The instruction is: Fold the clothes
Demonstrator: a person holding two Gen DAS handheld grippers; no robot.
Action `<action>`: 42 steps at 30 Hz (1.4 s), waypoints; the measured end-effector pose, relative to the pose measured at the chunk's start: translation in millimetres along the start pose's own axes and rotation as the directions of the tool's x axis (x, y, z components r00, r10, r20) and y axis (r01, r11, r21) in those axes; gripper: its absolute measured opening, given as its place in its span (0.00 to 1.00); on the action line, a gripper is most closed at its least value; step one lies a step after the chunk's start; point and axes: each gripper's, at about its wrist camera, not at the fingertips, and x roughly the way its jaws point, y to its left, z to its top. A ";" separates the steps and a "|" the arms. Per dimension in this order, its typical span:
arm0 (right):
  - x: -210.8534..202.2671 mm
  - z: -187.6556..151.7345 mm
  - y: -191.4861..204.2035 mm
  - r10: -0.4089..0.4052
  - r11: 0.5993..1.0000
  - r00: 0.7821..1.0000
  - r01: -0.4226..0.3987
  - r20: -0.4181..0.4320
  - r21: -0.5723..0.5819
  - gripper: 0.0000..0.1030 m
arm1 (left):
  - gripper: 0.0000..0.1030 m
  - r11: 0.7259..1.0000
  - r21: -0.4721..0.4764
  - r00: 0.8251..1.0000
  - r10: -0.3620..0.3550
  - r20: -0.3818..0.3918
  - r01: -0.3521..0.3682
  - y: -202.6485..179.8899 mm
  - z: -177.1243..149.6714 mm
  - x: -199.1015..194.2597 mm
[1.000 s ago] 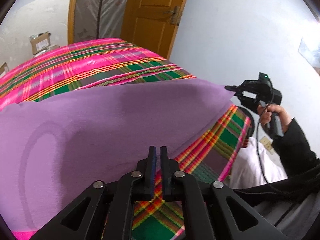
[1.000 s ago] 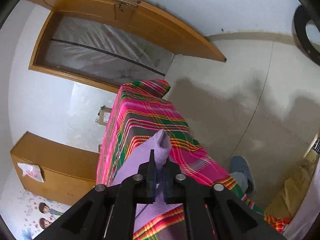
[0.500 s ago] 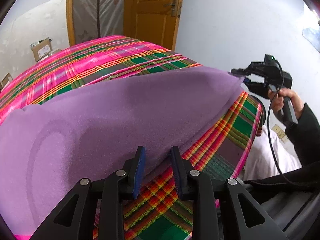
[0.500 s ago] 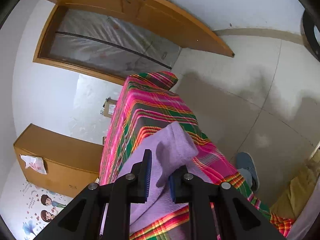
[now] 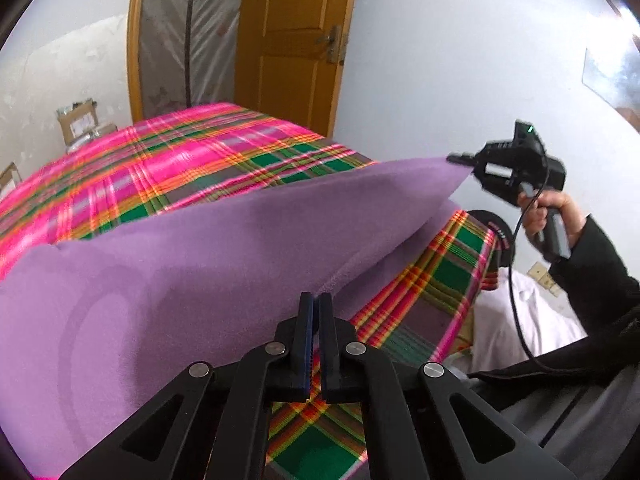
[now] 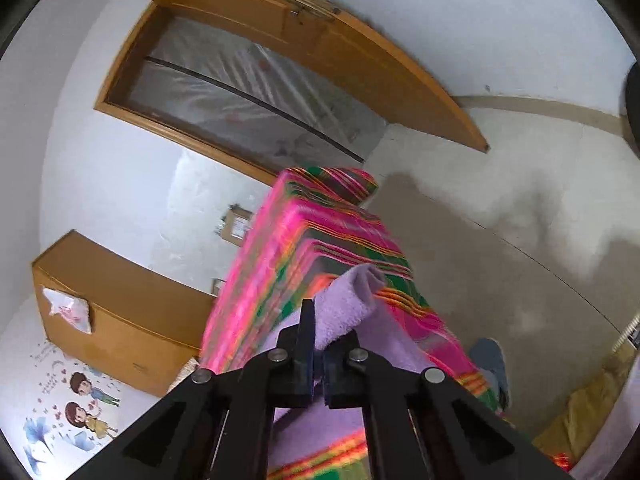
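Plaid bed (image 5: 192, 168); purple cloth (image 5: 200, 264) edge lifted.

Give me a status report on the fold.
Left gripper and right gripper just closed, each clamped on a corner of the purple cloth. Edge lifted over the plaid bed. Nothing in the way.

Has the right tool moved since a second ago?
Yes. In the left wrist view the right tool, shut on the purple cloth's corner, has risen: it was level with the plaid bed's near right corner and now sits well above it.
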 end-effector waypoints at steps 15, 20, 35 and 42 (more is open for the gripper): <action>20.1 20.4 -57.3 0.034 0.989 0.998 -0.026 -0.053 0.142 0.42 | 0.03 0.994 -0.093 0.998 -0.063 0.010 0.063 11.8 5.5 2.1; 55.7 25.9 -71.5 0.109 0.980 0.979 -0.078 -0.170 0.182 0.42 | 0.03 0.993 -0.113 0.999 -0.047 -0.012 0.045 15.4 6.6 9.6; 56.2 42.6 -31.6 0.205 0.979 0.965 -0.202 -0.164 0.040 0.08 | 0.05 0.983 -0.177 0.998 0.045 -0.047 -0.053 26.2 17.2 25.0; 42.7 49.5 -43.3 0.212 0.977 0.972 -0.212 -0.105 0.017 0.05 | 0.05 0.979 -0.194 0.996 0.056 -0.066 -0.068 32.0 14.5 29.6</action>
